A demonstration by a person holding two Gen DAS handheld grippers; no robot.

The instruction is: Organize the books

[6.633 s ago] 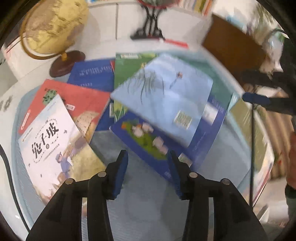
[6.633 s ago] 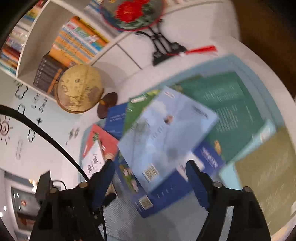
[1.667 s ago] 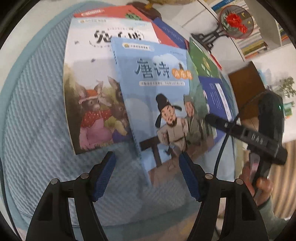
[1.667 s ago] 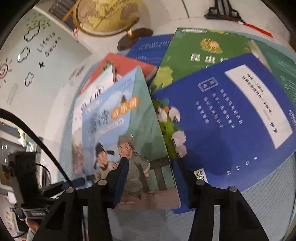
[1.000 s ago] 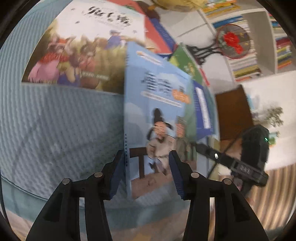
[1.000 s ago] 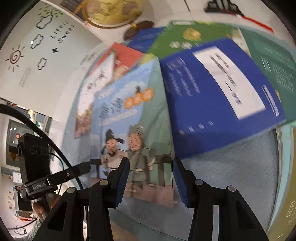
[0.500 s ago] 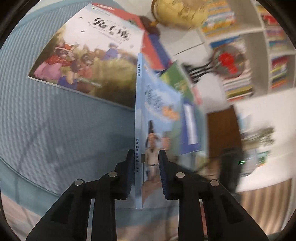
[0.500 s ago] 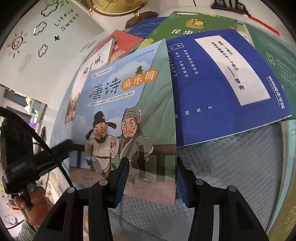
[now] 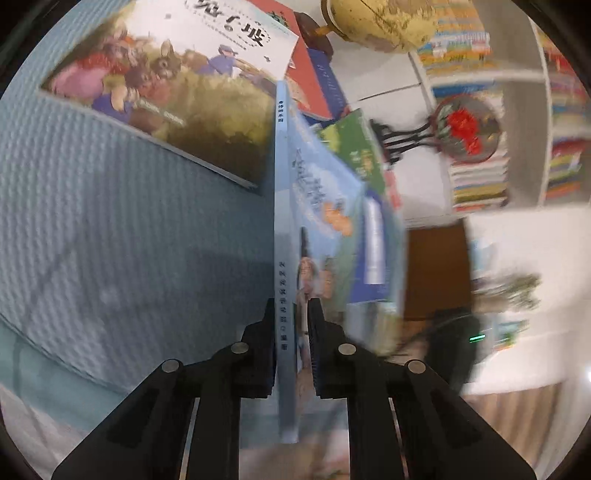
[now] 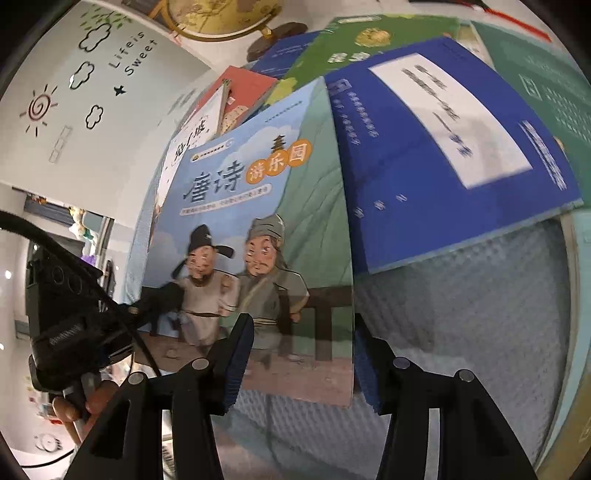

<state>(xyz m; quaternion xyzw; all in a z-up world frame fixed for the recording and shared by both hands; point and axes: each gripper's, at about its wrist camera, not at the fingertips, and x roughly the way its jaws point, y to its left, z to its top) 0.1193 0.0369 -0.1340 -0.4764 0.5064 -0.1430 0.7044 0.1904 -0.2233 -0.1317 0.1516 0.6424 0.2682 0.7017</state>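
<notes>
The left hand-held gripper [image 9: 292,325] is clamped on the lower spine edge of the light-blue paperback with two cartoon men in old robes on its cover [image 10: 255,236], its jaws having just been closing onto it; in the left wrist view the book stands edge-on between the black fingers [image 9: 264,354], its cover slanting away to the right; in the right wrist view that gripper [image 10: 159,306] shows at the left, biting the book's lower left corner, with the fingers of the person's hand [image 10: 74,410] wrapped round its handle below.

The right hand-held gripper [image 10: 299,354] has its jaws apart, having just been opening a little; the book's lower right corner lies between its blue-padded fingers [image 10: 236,354], and whether the pads touch the cover I cannot tell.

The held book is tilted up off the ribbed pale-blue mat [image 10: 461,314] that covers the worktop; just beside it to the right a dark-blue book with a white label [image 10: 443,140] lies flat, overlapping a green book [image 10: 369,40]; behind and to the left lie a white picture book with rabbits on its cover [image 9: 177,70] and a red book [image 10: 243,88] under it; a yellowish globe on a dark wooden base [image 9: 384,22] stands beyond the books; a round red-flowered fan on a black stand [image 9: 461,129] sits before shelves of books [image 9: 476,177].
</notes>
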